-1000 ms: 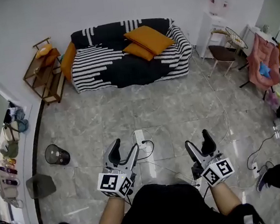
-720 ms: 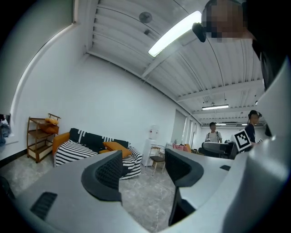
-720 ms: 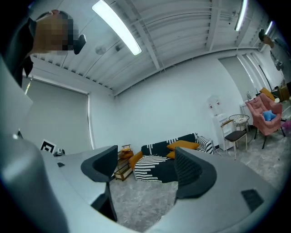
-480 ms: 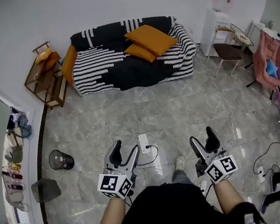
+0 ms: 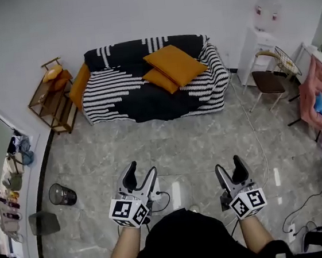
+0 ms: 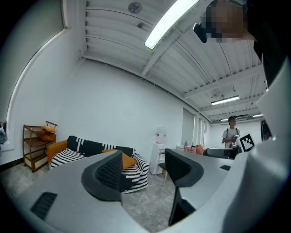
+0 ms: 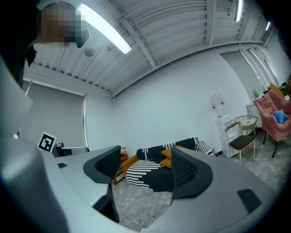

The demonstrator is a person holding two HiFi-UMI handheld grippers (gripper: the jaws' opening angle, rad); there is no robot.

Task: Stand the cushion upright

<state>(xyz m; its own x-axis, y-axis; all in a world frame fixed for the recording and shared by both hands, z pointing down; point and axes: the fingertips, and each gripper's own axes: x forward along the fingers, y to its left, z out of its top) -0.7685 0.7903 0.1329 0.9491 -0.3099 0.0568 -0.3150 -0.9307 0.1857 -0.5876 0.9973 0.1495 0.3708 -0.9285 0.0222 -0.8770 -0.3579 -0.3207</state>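
Cushion [image 5: 175, 63]: orange, flat on sofa [image 5: 116, 87], right end, long axis slanting, well ahead across floor [image 5: 197, 141]; right gripper [image 5: 229, 165] nearer, jaws apart, empty, just narrowing; left gripper [image 5: 142, 169] jaws apart, empty

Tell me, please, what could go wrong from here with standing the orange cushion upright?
The top orange square cushion overlaps a second orange cushion, so lifting one may drag the other. The draped black-and-white striped sofa cover could get pinched along with it.
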